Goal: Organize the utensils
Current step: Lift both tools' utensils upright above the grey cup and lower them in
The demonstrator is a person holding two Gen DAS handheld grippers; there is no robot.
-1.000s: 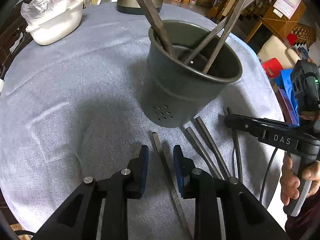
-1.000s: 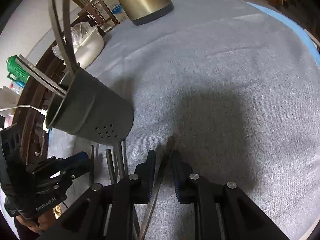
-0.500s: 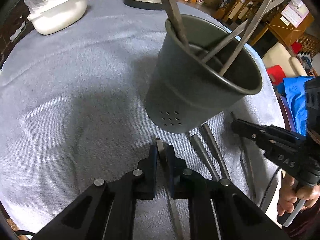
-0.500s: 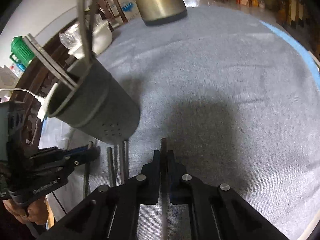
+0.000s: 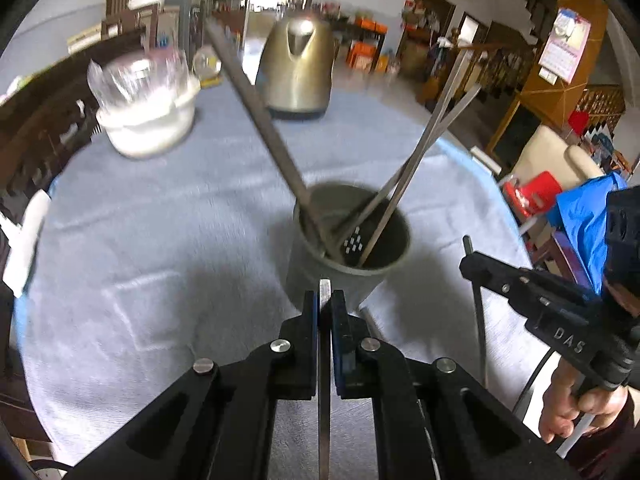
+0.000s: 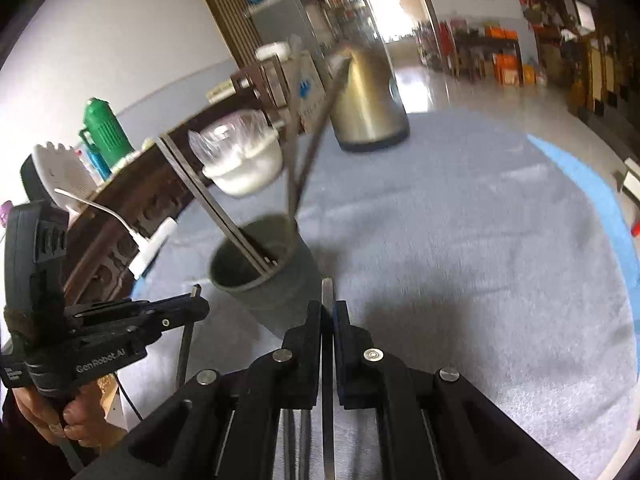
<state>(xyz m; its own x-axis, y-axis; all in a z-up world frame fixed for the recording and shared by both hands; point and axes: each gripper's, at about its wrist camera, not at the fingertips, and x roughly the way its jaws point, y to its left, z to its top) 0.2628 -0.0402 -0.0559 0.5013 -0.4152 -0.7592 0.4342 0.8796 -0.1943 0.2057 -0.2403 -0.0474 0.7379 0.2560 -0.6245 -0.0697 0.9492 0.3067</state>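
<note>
A grey metal utensil holder (image 5: 352, 252) stands on the blue-grey tablecloth with three long utensil handles leaning in it; it also shows in the right wrist view (image 6: 264, 276). My left gripper (image 5: 325, 300) is shut on a flat steel utensil handle (image 5: 325, 380), lifted off the cloth just before the holder. My right gripper (image 6: 328, 312) is shut on another flat steel utensil handle (image 6: 328, 400), raised to the right of the holder. Each gripper appears in the other's view with its utensil (image 5: 476, 312) hanging down (image 6: 186, 336). One more handle (image 5: 370, 322) lies on the cloth by the holder.
A brass-coloured kettle (image 5: 298, 72) stands at the far side of the round table. A white bowl (image 5: 148, 120) covered in plastic wrap sits at the far left. A dark wooden cabinet (image 6: 132, 204) lies beyond the table's left edge. Chairs and clutter stand at the right.
Both grippers have lifted their utensils off the cloth and tilted upward. The views now look across the table instead of down at it.
</note>
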